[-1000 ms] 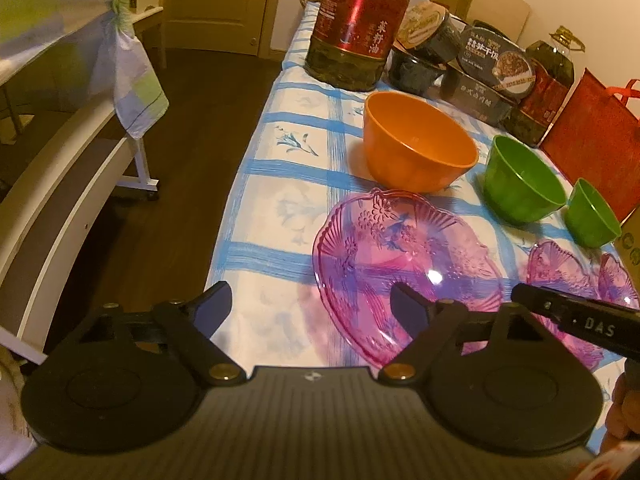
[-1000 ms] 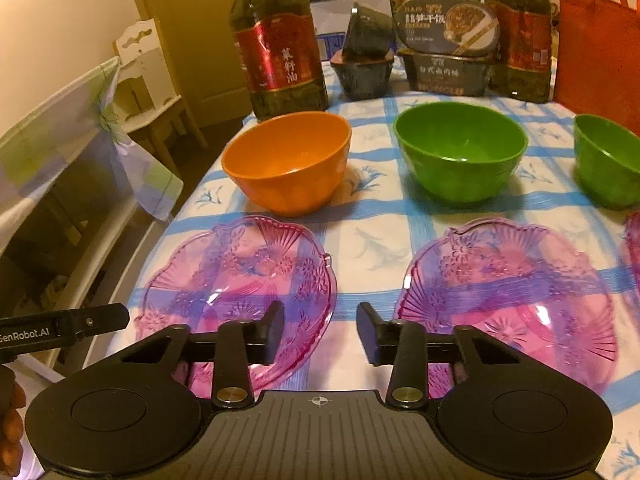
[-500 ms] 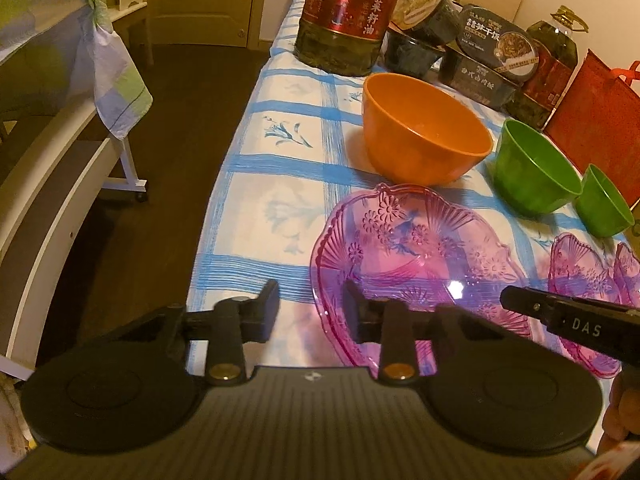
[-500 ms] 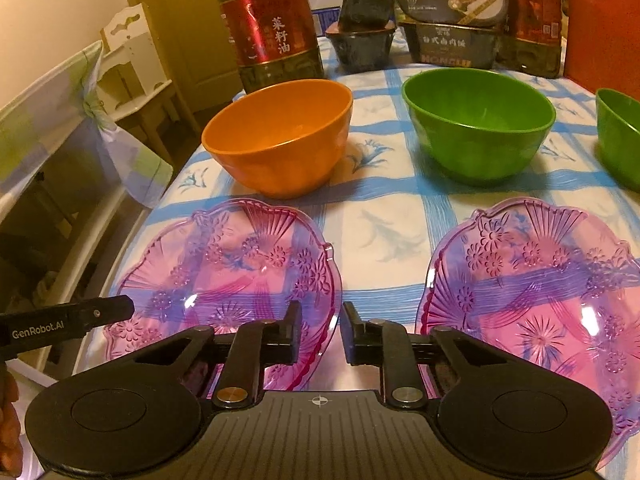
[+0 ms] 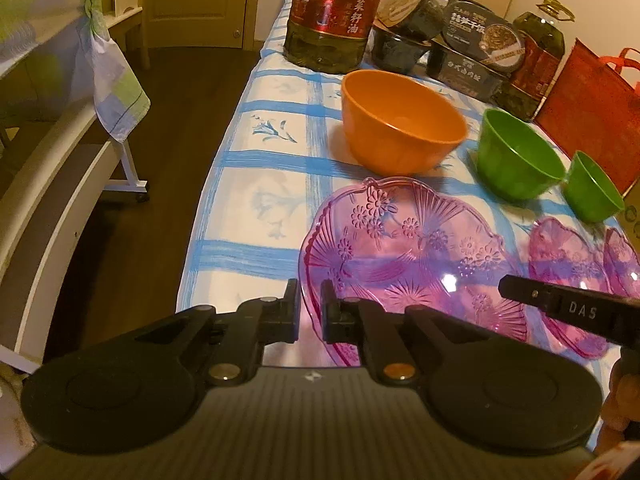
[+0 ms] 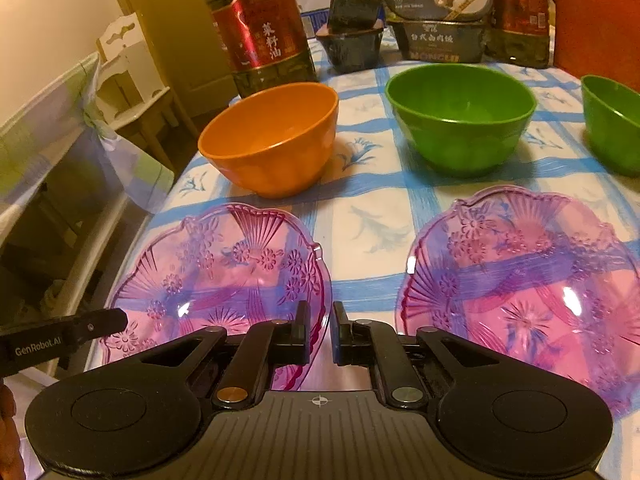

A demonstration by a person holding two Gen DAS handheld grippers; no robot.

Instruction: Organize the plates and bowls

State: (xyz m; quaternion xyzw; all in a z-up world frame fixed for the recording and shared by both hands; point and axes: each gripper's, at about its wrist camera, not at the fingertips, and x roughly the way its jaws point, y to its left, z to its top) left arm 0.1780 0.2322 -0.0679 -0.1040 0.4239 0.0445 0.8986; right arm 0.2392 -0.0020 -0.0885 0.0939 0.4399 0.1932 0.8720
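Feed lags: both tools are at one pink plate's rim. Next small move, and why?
Probably lift the left pink plate slightly, kept level: the left tool and right tool look shut on opposite rims, and the second pink plate lies alongside for stacking.

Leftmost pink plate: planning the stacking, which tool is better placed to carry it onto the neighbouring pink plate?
Probably right: the right tool grips the leftmost pink plate nearest the neighbouring pink plate; the left tool grips its far, table-edge side.
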